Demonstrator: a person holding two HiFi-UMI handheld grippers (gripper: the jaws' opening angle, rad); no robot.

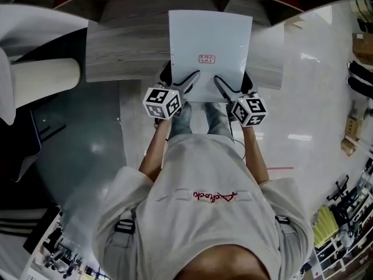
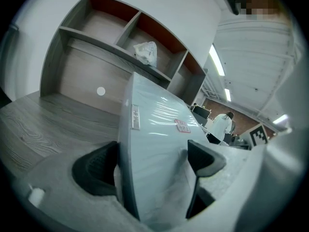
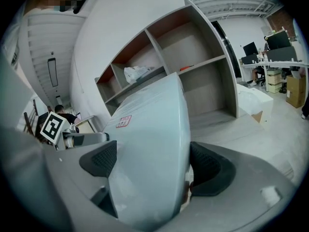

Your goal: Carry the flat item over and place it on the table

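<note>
A flat pale blue-white packet (image 1: 208,51) in clear wrap, with a small red label, is held level over the wooden table (image 1: 122,57). My left gripper (image 1: 185,85) is shut on its near left edge and my right gripper (image 1: 228,87) is shut on its near right edge. In the left gripper view the packet (image 2: 154,144) fills the gap between the black pads (image 2: 96,170), and my left gripper (image 2: 149,166) clamps it. The right gripper view shows the same packet (image 3: 149,149) squeezed by my right gripper (image 3: 152,166).
Behind the table rises a curved shelf unit (image 2: 116,37) with open cubbies; a crumpled white bag (image 2: 146,52) lies on one shelf. A cream roll (image 1: 44,80) sits to the left. Boxes (image 1: 362,45) and desks (image 3: 270,66) stand at the right.
</note>
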